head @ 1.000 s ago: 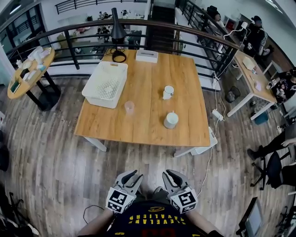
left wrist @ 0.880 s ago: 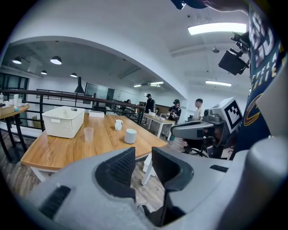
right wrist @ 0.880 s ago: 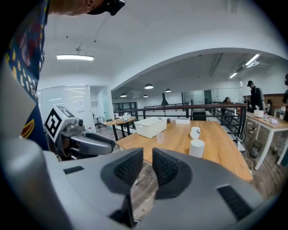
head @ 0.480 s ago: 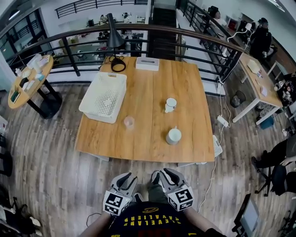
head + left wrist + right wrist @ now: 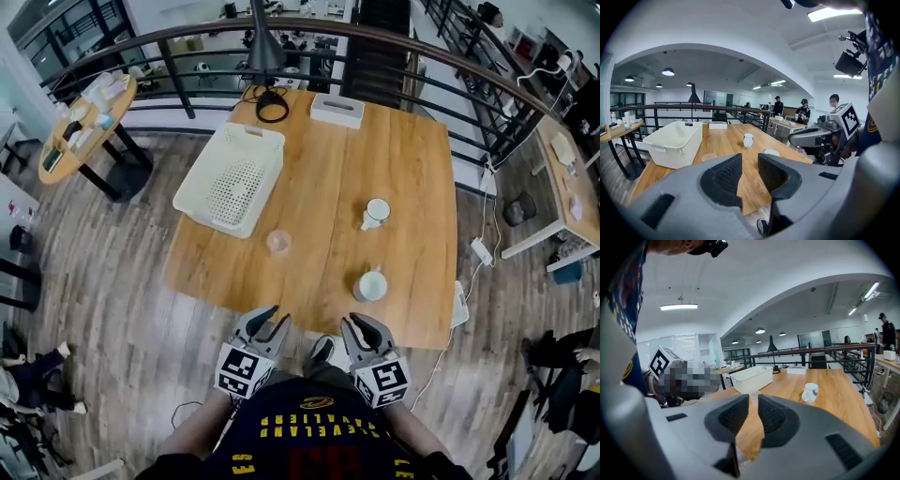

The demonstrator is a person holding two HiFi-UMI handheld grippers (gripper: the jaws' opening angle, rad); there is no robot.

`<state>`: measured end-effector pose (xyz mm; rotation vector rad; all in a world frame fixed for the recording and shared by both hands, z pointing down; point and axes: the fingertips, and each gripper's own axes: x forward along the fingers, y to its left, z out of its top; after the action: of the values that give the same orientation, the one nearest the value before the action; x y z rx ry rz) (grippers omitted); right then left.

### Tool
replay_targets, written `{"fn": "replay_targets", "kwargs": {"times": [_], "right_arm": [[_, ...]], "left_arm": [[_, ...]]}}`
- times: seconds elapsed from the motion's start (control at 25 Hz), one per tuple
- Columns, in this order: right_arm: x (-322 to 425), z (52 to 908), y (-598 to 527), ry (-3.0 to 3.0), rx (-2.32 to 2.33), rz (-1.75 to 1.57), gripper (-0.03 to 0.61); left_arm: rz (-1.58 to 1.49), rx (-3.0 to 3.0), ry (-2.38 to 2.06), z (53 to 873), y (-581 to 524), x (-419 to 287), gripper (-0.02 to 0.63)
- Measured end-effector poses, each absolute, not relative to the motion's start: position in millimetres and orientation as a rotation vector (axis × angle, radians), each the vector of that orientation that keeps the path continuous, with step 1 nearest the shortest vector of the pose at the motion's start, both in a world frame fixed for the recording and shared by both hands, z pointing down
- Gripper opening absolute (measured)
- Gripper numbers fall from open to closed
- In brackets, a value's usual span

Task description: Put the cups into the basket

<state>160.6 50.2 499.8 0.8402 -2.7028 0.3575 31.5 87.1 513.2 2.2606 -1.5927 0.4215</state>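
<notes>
left gripper and right gripper are held side by side, just short of the table's near edge. each has its jaws a little apart with nothing between them. on the table, a clear cup stands at 12 o'clock from the left gripper. a white cup is near the right gripper at 12 o'clock, with a mug farther along the same line. the white basket lies at 11 o'clock, beyond the clear cup and apart from all three.
</notes>
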Motion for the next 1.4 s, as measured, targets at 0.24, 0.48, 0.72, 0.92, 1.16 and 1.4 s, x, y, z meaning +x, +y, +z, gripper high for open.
{"fn": "replay_targets", "kwargs": {"times": [0.24, 0.48, 0.72, 0.92, 1.16, 1.4], "right_arm": [[177, 511, 20, -2.672, 0.835, 0.366, 0.063], [179, 522, 1, -2.624, 0.875, 0.393, 0.063], [170, 521, -17, -2.575, 0.999, 0.426, 0.063], [155, 515, -26, -2.545, 1.096, 0.445, 0.063], [140, 517, -38, -2.523, 1.165, 0.466, 0.063], [100, 541, -41, -2.505, 0.913, 0.389, 0.063]], "left_arm": [[0.427, 2.189, -1.665, 518, 55, 15, 0.103], [0.485, 2.123, -1.686, 544, 32, -14, 0.104], [0.6, 2.12, -1.647, 591, -6, -51, 0.156], [0.708, 2.153, -1.517, 636, -36, -64, 0.209], [0.826, 2.156, -1.402, 686, -53, -73, 0.272], [0.865, 2.227, -1.294, 705, -58, -75, 0.278]]}}
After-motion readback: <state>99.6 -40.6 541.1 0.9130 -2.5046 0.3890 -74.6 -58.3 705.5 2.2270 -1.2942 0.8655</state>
